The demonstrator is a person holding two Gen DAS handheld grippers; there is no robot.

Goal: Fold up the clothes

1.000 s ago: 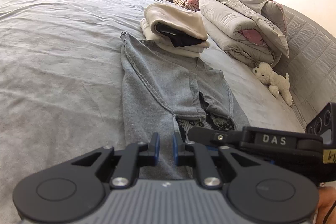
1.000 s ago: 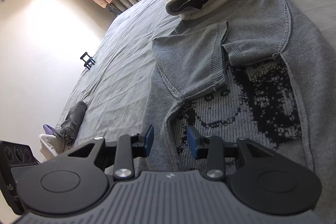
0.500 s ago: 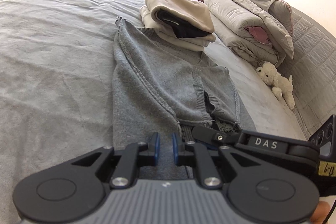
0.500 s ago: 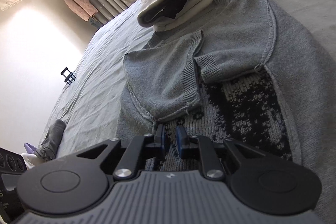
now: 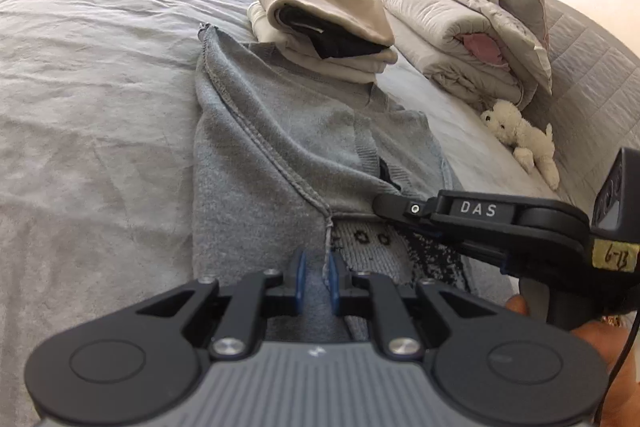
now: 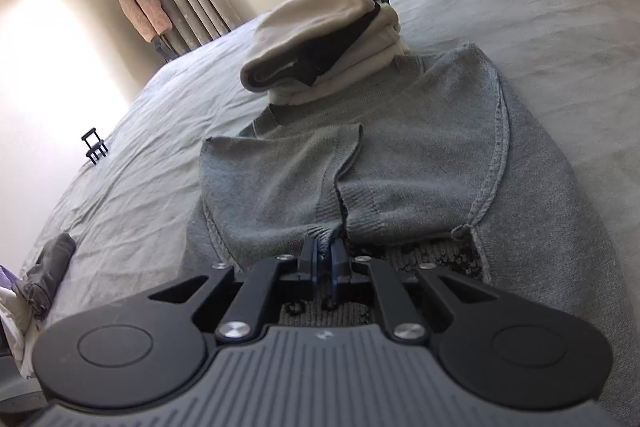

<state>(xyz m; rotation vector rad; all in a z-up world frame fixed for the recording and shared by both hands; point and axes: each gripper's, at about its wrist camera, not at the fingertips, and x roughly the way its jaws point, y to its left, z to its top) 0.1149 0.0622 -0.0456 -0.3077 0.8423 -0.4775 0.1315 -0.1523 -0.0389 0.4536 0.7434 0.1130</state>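
Currently the grey bed [image 5: 80,87] carries the grey knit sweater [image 5: 256,147], flat, both sleeves folded across its patterned front, collar just beside a folded cream stack [image 5: 324,23]. Soft, limp, light; best held at hem edges. Left gripper [image 5: 318,277] pinches hem fabric; right gripper [image 6: 323,261] is nearly closed on the knit.

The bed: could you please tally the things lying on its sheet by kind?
Grey knitted sweater: 1
Stack of folded cream clothes: 1
Folded grey quilt: 1
White plush toy: 1
Small black stand: 1
Rolled dark grey garment: 1
Total: 6
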